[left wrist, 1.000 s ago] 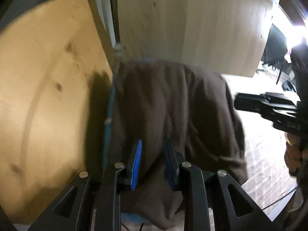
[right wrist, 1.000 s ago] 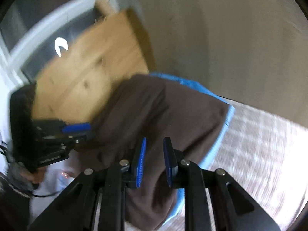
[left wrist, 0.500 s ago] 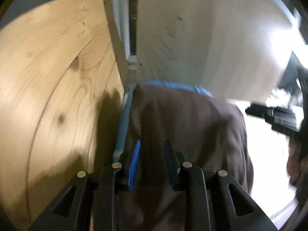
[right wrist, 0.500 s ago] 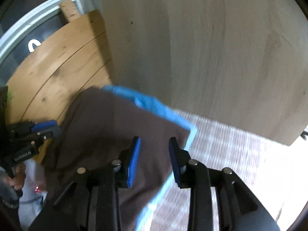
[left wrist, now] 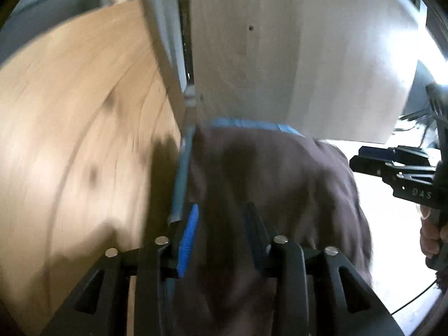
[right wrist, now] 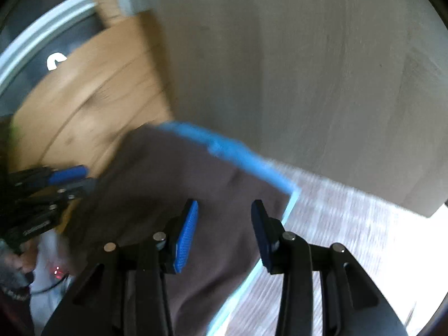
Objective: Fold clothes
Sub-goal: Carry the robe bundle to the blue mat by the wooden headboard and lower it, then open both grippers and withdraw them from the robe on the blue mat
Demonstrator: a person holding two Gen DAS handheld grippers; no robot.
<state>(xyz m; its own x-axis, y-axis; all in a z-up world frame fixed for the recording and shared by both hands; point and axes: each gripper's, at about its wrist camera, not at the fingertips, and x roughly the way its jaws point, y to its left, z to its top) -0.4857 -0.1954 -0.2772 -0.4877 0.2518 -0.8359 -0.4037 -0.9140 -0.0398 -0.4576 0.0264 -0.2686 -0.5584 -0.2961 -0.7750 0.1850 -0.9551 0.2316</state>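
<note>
A brown garment lies draped over a blue pad, covering most of it so that only the pad's far edge and right-hand edge show as a blue border. Its cloth runs close to the pad's far right corner and hangs past the near side toward the cameras. The left gripper sits low over the garment near the pad's left edge, jaws parted with cloth seen between them; whether they touch the fabric is lost to blur. The right gripper hovers spread wide over the garment near the pad's right edge, holding nothing. Two wooden boards lean behind the pad, and pale woven flooring lies to the right. The step appears to be laying or smoothing the garment flat on the pad, though the scene would equally suit a fold just set down. Any further grasp calls for a clear hem or corner.
</note>
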